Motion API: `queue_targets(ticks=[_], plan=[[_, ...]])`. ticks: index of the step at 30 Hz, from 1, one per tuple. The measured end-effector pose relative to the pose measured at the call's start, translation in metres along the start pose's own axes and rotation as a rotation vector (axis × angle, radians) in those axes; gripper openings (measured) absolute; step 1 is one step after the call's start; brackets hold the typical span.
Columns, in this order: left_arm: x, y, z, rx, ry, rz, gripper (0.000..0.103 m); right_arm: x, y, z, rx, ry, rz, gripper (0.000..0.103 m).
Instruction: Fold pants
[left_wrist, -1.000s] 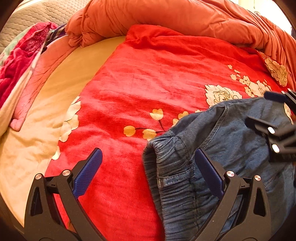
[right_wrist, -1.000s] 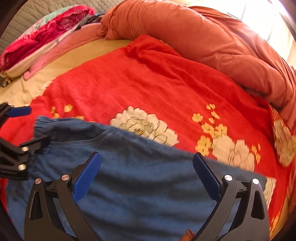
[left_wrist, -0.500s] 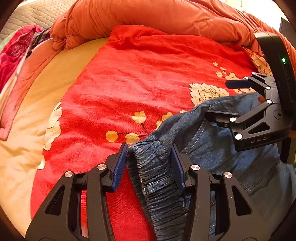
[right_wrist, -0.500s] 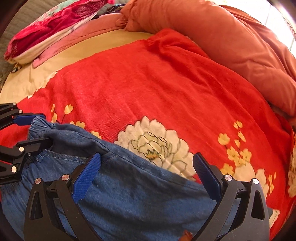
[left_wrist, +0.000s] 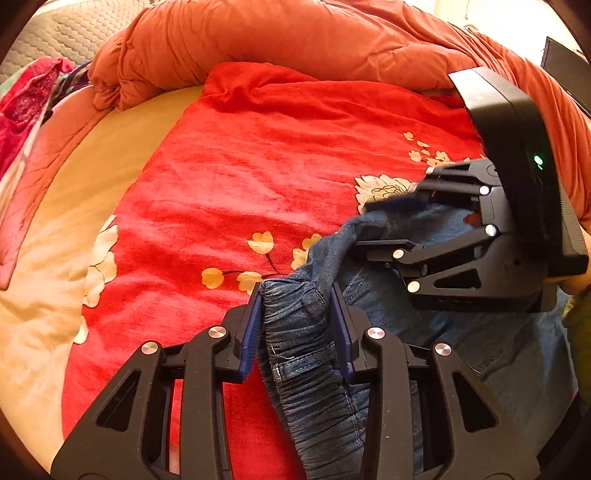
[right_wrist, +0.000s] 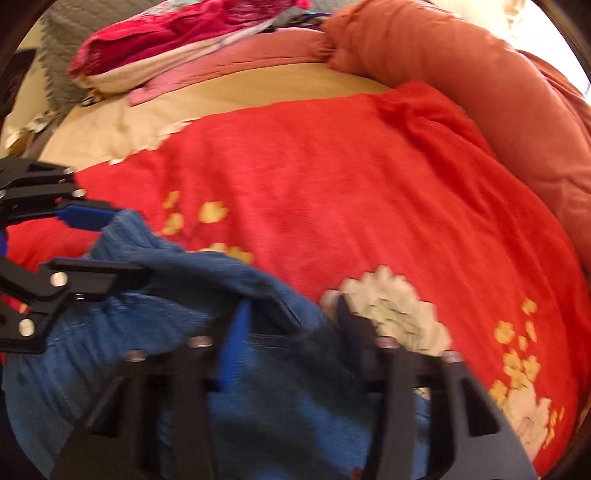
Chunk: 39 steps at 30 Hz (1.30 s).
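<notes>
My left gripper (left_wrist: 297, 326), wide open a second before, had clamped the gathered waistband of the blue denim pants (left_wrist: 461, 343) at lower centre on the red flowered blanket (left_wrist: 266, 162). My right gripper (right_wrist: 291, 332) had pinched the neighbouring edge; lifting could begin.

The left gripper (left_wrist: 297, 295) has black skeletal linkage arms with triangular cut-outs, silver round screw heads at the joints, and blue ribbed pads (left_wrist: 248, 334) lining its fingers. The right gripper (left_wrist: 373, 225) is built the same, behind it a black boxy housing with a small green light (left_wrist: 537, 160).
</notes>
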<state>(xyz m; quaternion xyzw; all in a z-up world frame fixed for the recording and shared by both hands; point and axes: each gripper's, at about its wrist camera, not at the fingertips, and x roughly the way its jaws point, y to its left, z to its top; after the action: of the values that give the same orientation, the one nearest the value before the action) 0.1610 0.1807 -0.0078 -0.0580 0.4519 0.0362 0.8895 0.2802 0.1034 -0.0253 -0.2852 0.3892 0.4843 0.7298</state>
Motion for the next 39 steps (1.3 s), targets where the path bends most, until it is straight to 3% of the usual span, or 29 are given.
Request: queue_targets(ticks=[1, 4, 13, 24, 39], plan=[[0.000, 0.000, 0.000, 0.000, -0.001, -0.002, 0.026, -0.002, 0.002, 0.000, -0.001, -0.006, 0.018, 0.016], [-0.003, 0.002, -0.001, -0.005, -0.012, -0.008, 0.026, -0.016, 0.005, -0.004, 0.017, -0.048, 0.030, 0.008], [-0.030, -0.009, -0.003, 0.037, -0.075, -0.021, 0.025, -0.080, 0.012, -0.022, 0.091, -0.176, 0.042, 0.007], [-0.081, -0.039, -0.024, 0.098, -0.149, -0.028, 0.025, -0.137, 0.042, -0.050, 0.148, -0.226, 0.030, 0.007], [-0.135, -0.073, -0.099, 0.135, -0.152, -0.078, 0.024, -0.184, 0.114, -0.127, 0.221, -0.254, 0.074, 0.007]])
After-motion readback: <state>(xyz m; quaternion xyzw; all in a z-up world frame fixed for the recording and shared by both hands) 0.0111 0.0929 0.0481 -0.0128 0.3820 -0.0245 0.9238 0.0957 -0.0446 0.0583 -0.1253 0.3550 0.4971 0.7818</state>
